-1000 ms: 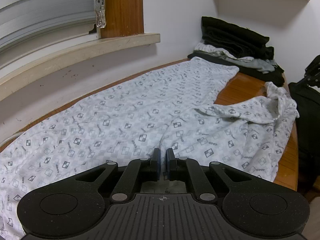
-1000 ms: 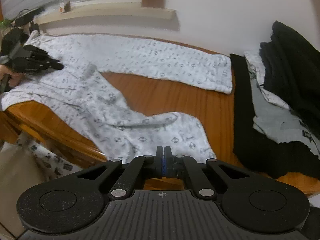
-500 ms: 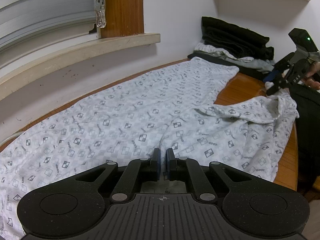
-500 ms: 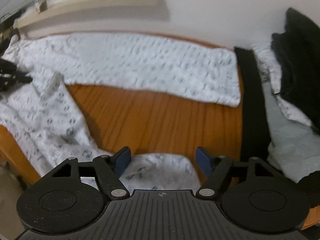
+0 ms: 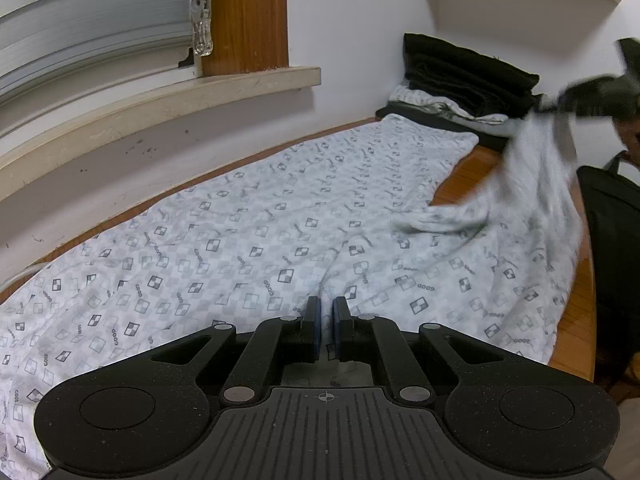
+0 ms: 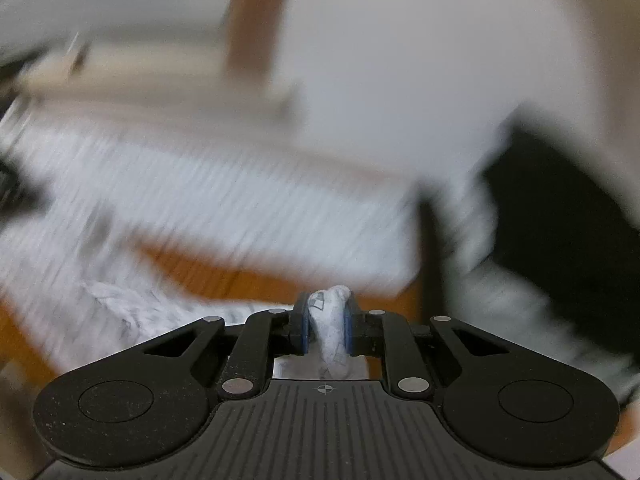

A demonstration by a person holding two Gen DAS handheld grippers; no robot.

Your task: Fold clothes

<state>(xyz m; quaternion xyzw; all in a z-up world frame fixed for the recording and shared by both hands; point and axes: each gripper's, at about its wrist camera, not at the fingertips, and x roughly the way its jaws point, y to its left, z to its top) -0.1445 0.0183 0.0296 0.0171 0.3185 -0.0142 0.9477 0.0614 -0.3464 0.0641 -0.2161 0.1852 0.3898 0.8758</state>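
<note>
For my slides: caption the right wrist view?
Right tongs closing on a bunched fold of the patterned pyjama trousers, background motion-blurred.

left gripper (image 5: 326, 322): fingers nearly together | right gripper (image 6: 326, 326): fingers closing, raised

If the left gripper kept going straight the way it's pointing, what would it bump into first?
Most likely the patterned white trousers. The left gripper points down at the cloth spread just ahead of its nearly shut jaws, so it would probably press into that fabric and the wooden table under it long before reaching the wall.
</note>
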